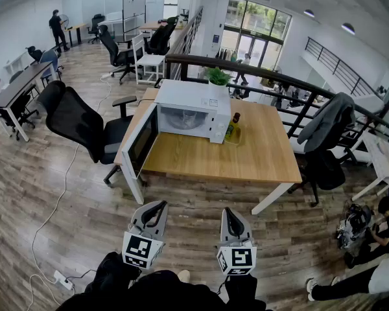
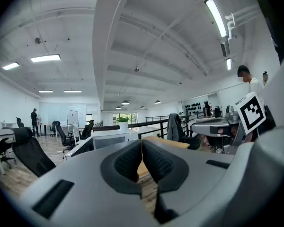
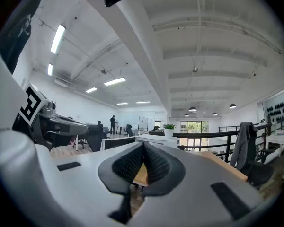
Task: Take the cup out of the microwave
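The cup isn't out yet: can't pick it out for sure, prob. still inside the microwave [image 1: 193,105] at your 12 o'clock, where only a pale blur shows. The door [image 1: 141,144] hangs open toward 9 o'clock, so that step's done. Your left gripper [image 1: 159,206] & right gripper [image 1: 231,212] are both clenched on nothing, well short of the table [image 1: 246,157]. Approach, grab & pull-out are all left.

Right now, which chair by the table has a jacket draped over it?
The chair right of the table; the black one on the left is bare.
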Motion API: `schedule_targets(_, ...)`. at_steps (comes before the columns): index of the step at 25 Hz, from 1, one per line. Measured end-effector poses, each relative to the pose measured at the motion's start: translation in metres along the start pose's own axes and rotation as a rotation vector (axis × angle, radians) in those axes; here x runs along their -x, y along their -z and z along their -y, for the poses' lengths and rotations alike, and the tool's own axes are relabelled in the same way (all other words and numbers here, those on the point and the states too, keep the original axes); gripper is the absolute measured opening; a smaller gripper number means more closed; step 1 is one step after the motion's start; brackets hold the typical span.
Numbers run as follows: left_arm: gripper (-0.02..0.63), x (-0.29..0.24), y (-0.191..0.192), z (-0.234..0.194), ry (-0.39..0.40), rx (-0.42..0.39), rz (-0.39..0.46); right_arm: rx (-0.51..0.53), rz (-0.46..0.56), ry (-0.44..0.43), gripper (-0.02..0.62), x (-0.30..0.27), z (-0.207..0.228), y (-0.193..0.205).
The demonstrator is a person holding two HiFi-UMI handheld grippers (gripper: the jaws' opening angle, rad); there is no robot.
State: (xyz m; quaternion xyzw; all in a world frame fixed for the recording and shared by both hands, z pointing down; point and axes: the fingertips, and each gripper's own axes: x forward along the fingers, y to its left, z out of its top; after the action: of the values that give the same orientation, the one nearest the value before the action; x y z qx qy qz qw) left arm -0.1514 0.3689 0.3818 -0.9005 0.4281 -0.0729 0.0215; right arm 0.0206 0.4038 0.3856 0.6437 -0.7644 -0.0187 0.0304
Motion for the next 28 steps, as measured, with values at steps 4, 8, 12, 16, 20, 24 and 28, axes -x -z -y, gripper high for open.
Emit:
schedule_targets(4, 0.025, 0.0, -0.001, 0.011, -0.007, 0.006, -0.004, 0.008, -0.024, -0.016, 0.014, 0.007, 0.006, 0.003)
schedule_targets(8, 0.025, -0.009, -0.005, 0.023, 0.001, 0.0, -0.006, 0.02, -0.033, -0.004, 0.015, 0.013, 0.017, 0.008)
schedule_targets(12, 0.025, -0.022, -0.009, 0.033, 0.007, -0.015, -0.003, -0.001, -0.007, -0.003, 0.015, 0.013, 0.032, 0.005)
schedule_targets(16, 0.025, -0.04, -0.009, 0.036, 0.015, -0.013, -0.008, -0.014, 0.0, -0.004, 0.015, 0.006, 0.043, 0.007)
schedule_targets(20, 0.025, -0.064, -0.005, 0.033, 0.022, -0.013, -0.021, -0.021, -0.006, -0.002, 0.015, -0.01, 0.057, 0.012)
schedule_targets(24, 0.025, -0.099, -0.006, 0.024, 0.031, -0.011, -0.016, -0.024, -0.004, -0.001, 0.015, -0.039, 0.073, 0.016)
schedule_targets(28, 0.025, -0.143, -0.005, 0.008, 0.041, -0.007, -0.028, -0.027, -0.013, 0.003, 0.015, -0.076, 0.093, 0.017)
